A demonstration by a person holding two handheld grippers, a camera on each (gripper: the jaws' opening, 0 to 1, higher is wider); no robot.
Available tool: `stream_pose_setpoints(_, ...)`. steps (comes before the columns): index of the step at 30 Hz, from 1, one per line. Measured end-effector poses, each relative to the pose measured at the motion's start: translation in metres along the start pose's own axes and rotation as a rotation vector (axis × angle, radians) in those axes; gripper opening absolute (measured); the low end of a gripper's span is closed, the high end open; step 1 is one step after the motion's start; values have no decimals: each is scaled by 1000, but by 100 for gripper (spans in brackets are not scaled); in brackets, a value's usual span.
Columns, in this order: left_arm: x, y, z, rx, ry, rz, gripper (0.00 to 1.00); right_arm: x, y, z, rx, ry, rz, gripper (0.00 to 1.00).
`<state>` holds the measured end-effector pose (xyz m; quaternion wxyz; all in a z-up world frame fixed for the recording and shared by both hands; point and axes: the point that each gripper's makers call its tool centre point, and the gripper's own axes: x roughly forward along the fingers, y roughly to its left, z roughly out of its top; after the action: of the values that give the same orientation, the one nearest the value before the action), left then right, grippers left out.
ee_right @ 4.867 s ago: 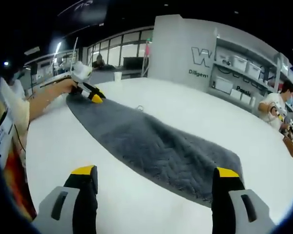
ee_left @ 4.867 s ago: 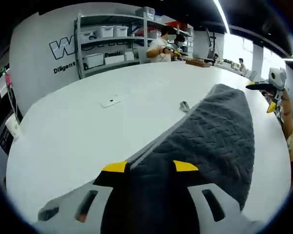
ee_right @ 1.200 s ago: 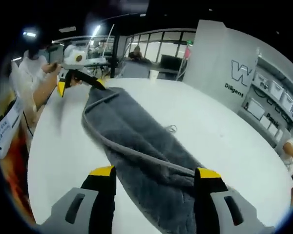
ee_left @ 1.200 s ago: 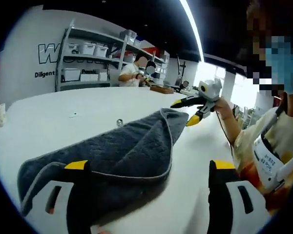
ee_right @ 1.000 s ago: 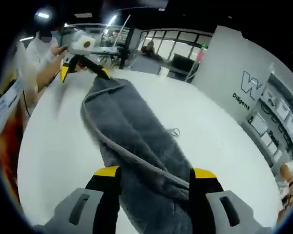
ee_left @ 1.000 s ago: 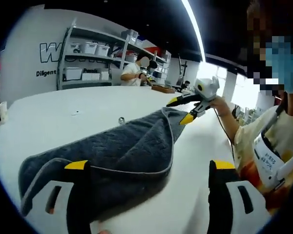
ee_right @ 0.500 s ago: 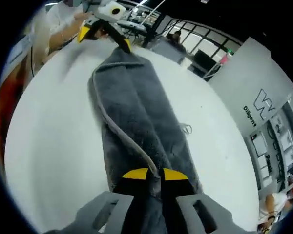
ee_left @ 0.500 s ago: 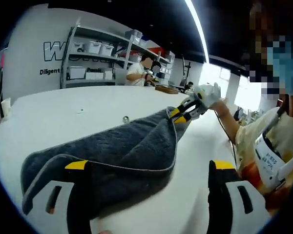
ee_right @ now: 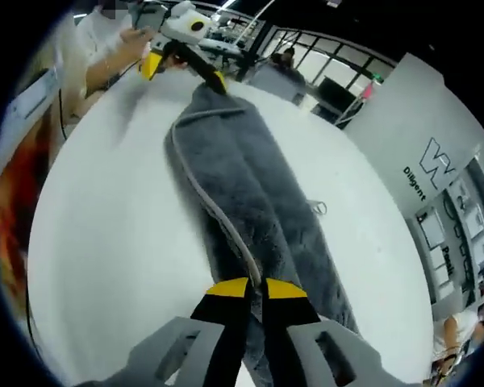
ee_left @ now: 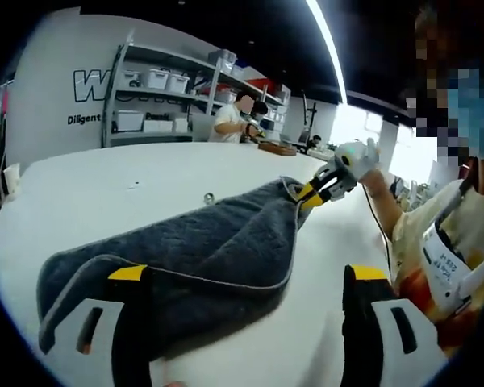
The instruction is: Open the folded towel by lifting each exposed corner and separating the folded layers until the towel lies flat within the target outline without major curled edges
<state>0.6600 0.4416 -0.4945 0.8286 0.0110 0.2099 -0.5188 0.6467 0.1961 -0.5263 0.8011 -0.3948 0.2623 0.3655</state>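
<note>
The towel (ee_left: 202, 250) lies folded lengthwise as a long grey strip on the white table (ee_left: 105, 181), running from one gripper to the other. In the left gripper view the left gripper (ee_left: 242, 278) has its jaws spread wide; the left jaw sits over the near end of the towel, the right jaw over bare table, and whether either jaw touches anything cannot be told. At the far end the right gripper (ee_left: 306, 193) bites the towel's corner, its tips partly buried in the cloth. A hand (ee_left: 356, 160) holds it.

In the right gripper view the right gripper (ee_right: 256, 287) has its jaws pressed together on the towel's (ee_right: 242, 201) pale-edged border. The strip stretches away to the left gripper (ee_right: 185, 68), whose jaws stand apart at the towel's far end; contact there is hard to make out. A small metal object (ee_right: 317, 208) lies on the table (ee_right: 105, 242) just right of the towel, too small to identify. Shelves (ee_left: 153, 97) and people at the far wall are blurred.
</note>
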Motion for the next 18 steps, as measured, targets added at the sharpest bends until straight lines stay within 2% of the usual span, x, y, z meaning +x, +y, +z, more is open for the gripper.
stream_pose_setpoints(5,0,0,-1,-1,2,0,97,-14,17,7,-17,10,25,0)
stream_pose_setpoints(18,-7,5,-6,-19,2,17,97,-40,76,14,4,34,194,0)
